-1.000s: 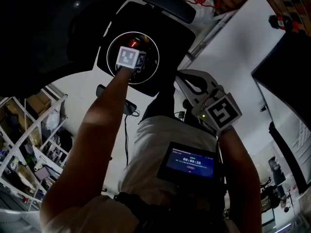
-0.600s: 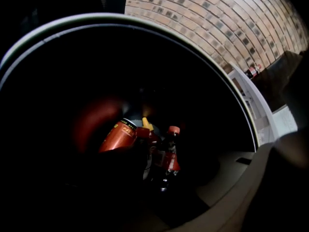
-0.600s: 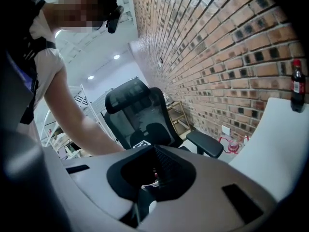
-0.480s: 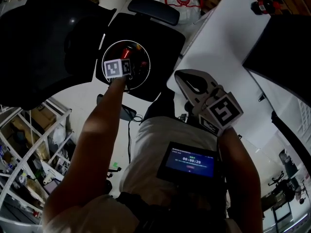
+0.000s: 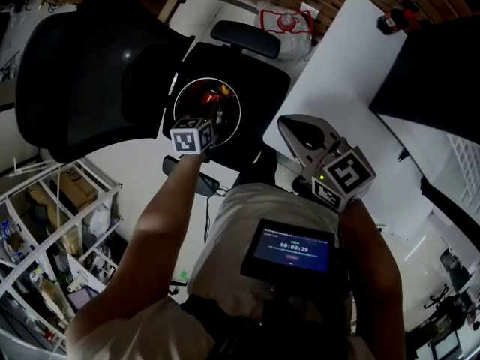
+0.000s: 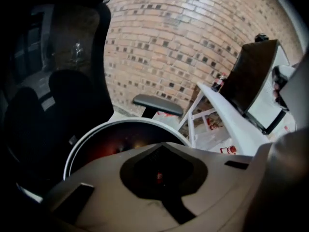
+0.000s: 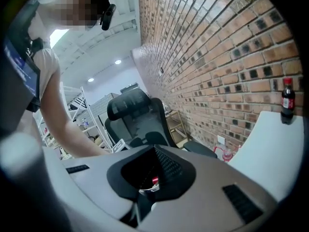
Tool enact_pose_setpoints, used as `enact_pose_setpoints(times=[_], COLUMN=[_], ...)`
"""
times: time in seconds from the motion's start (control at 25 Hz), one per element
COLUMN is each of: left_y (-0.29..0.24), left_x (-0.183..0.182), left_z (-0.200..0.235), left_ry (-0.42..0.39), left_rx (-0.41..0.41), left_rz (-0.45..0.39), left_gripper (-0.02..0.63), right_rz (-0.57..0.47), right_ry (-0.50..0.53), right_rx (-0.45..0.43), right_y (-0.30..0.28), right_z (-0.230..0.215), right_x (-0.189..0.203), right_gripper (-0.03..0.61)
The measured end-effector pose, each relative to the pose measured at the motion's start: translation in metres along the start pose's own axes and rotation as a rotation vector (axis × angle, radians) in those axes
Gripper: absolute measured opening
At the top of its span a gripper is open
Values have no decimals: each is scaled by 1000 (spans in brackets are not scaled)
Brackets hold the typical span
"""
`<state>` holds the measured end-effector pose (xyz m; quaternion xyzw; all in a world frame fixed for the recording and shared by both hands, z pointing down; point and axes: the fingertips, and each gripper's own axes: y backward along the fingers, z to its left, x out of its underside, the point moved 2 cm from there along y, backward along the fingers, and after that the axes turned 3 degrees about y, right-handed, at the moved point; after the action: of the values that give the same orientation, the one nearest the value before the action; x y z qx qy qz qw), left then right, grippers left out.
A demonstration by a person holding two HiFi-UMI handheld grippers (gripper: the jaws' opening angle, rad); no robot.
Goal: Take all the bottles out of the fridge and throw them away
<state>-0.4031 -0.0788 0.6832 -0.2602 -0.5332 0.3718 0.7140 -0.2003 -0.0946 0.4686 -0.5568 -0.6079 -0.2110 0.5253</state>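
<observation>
A round white-rimmed bin [image 5: 178,96] sits beside the black office chair; red-labelled bottles [image 5: 212,96] lie inside it. My left gripper [image 5: 210,126] hangs just above the bin's near rim [image 6: 91,134]. Its jaws [image 6: 161,145] have just been closing and now stand shut with nothing between them. My right gripper [image 5: 294,126] is held by the white table's edge, also shut and empty [image 7: 154,147]. One dark bottle with a red label [image 5: 395,19] stands on the table by the brick wall, also in the gripper views [image 6: 219,82] [image 7: 287,100].
A black office chair [image 5: 90,81] and its armrest [image 5: 244,36] flank the bin. A white table [image 5: 337,81] runs to the right, with a large dark panel [image 5: 435,73] over it. A white bag [image 5: 289,21] lies by the wall. Wire shelves [image 5: 52,231] stand at the left.
My left gripper has drawn back up out of the bin's mouth to its near rim. The right gripper has lifted slightly and stays shut.
</observation>
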Motion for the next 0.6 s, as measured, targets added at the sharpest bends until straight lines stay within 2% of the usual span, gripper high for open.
enact_pose_setpoints(times=[0.36, 0.44, 0.6], left_y=[59, 65, 68], left_x=[-52, -62, -77], left_z=[-102, -126, -181], left_ry=[-143, -184, -321], left_rx=[171, 213, 303], left_rz=[-202, -225, -235], left_gripper=[2, 2, 2], right_rz=[-58, -97, -142], right_ry=[29, 37, 44], right_rx=[86, 128, 192], right_y=[61, 78, 111], right_z=[-5, -14, -28], right_x=[-14, -12, -13], right_gripper=[5, 5, 5])
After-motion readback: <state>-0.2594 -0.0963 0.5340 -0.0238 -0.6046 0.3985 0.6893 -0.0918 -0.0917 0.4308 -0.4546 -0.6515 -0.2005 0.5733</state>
